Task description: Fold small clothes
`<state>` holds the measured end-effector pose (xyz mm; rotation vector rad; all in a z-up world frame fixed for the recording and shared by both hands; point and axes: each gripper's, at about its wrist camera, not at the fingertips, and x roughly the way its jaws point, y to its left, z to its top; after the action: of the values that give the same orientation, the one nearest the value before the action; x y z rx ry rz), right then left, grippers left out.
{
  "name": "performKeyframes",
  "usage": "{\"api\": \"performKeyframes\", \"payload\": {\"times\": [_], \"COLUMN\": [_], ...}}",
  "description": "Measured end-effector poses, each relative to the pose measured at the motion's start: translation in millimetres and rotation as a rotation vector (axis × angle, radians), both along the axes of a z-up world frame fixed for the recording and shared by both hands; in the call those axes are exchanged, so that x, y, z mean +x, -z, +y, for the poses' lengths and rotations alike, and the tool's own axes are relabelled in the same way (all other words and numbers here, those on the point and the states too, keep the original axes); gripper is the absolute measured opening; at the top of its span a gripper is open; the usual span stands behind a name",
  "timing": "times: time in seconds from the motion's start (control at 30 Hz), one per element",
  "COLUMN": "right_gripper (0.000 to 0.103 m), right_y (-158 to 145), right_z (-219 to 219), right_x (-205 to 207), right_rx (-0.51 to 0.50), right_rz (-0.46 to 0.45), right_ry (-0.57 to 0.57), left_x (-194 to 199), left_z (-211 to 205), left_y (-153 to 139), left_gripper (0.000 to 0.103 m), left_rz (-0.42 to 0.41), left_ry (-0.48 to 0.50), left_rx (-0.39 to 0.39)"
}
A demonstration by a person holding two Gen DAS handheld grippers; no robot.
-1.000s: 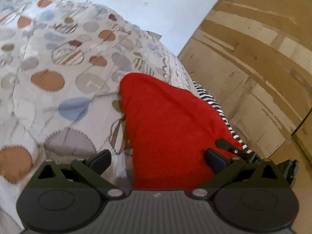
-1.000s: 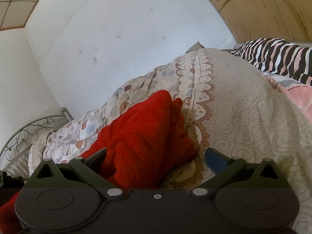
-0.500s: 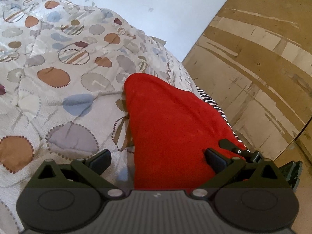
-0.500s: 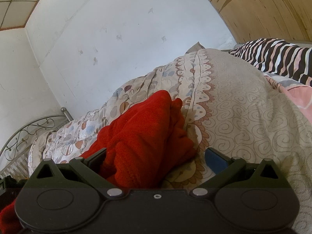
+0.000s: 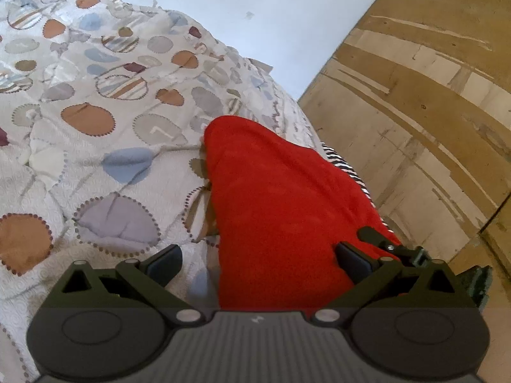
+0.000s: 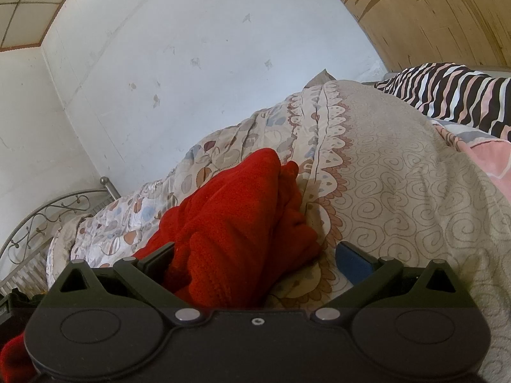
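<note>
My left gripper is spread wide and grips nothing; the red garment lies between its fingers on the quilt, its left edge straight, bare quilt stretching left. My right gripper also gapes wide around the bunched red garment, unclamped. Right lies open quilt; far right, a striped cloth.

A bed with a curled metal end rail is carrying everything. A quilt with coloured circles is covering it, its swirl-patterned border running along one edge. A red garment is lying bunched on the quilt near that border. A striped cloth is lying at the far edge by the wooden panel.
</note>
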<state>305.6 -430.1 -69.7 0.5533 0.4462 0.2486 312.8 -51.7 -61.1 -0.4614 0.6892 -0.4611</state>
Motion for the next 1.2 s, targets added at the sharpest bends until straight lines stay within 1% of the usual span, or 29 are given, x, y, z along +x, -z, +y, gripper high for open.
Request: {"api": "performKeyframes", "payload": {"times": [0.07, 0.2, 0.33, 0.37, 0.47, 0.5, 0.53, 0.57, 0.6, 0.63, 0.7, 0.73, 0.77, 0.8, 0.87, 1.0, 1.13, 1.2], "right_gripper": [0.102, 0.102, 0.090, 0.089, 0.085, 0.082, 0.076, 0.071, 0.059, 0.054, 0.050, 0.048, 0.047, 0.045, 0.044, 0.042, 0.042, 0.042], "right_y": [0, -4, -12, -13, -14, -15, -16, -17, -18, -19, -25, -27, -29, -31, -38, -62, -84, -90], "right_z": [-2, -4, -3, -4, -3, -3, -2, -2, -2, -3, 1, 2, 3, 3, 6, 24, 47, 61], "right_x": [-2, 2, 12, 15, 22, 23, 24, 24, 24, 24, 26, 26, 27, 27, 27, 32, 47, 59], "right_rx": [0.008, 0.018, 0.025, 0.033, 0.052, 0.054, 0.058, 0.065, 0.083, 0.103, 0.106, 0.100, 0.109, 0.126, 0.137, 0.108, 0.105, 0.129], "right_rz": [-0.004, 0.020, 0.055, 0.069, 0.110, 0.116, 0.121, 0.124, 0.123, 0.125, 0.136, 0.136, 0.138, 0.140, 0.126, 0.081, 0.024, -0.007], "right_ry": [0.000, -0.008, -0.048, -0.055, -0.071, -0.072, -0.076, -0.082, -0.095, -0.102, -0.103, -0.104, -0.104, -0.103, -0.101, -0.125, -0.157, -0.176], "left_x": [3, 18, 32, 34, 39, 41, 43, 45, 47, 49, 53, 53, 54, 54, 56, 59, 60, 61], "left_z": [1, 10, 13, 12, 7, 5, 2, 1, 0, -1, -4, -3, -1, 1, 3, 4, 25, 40], "left_y": [-2, 2, 13, 16, 17, 16, 14, 12, 10, 7, 2, 0, -2, -4, -12, -36, -65, -81], "left_gripper": [0.102, 0.102, 0.103, 0.103, 0.103, 0.102, 0.101, 0.090, 0.082, 0.081, 0.075, 0.073, 0.069, 0.066, 0.063, 0.060, 0.060, 0.060], "left_rz": [0.010, 0.080, 0.149, 0.157, 0.159, 0.165, 0.171, 0.173, 0.173, 0.184, 0.194, 0.198, 0.199, 0.199, 0.187, 0.126, 0.046, 0.011], "left_ry": [0.047, 0.113, 0.169, 0.177, 0.194, 0.198, 0.201, 0.207, 0.226, 0.224, 0.229, 0.230, 0.232, 0.233, 0.243, 0.279, 0.255, 0.229], "left_rx": [-0.015, -0.059, -0.130, -0.139, -0.131, -0.119, -0.110, -0.111, -0.126, -0.122, -0.102, -0.101, -0.103, -0.108, -0.112, -0.063, -0.006, 0.022]}}
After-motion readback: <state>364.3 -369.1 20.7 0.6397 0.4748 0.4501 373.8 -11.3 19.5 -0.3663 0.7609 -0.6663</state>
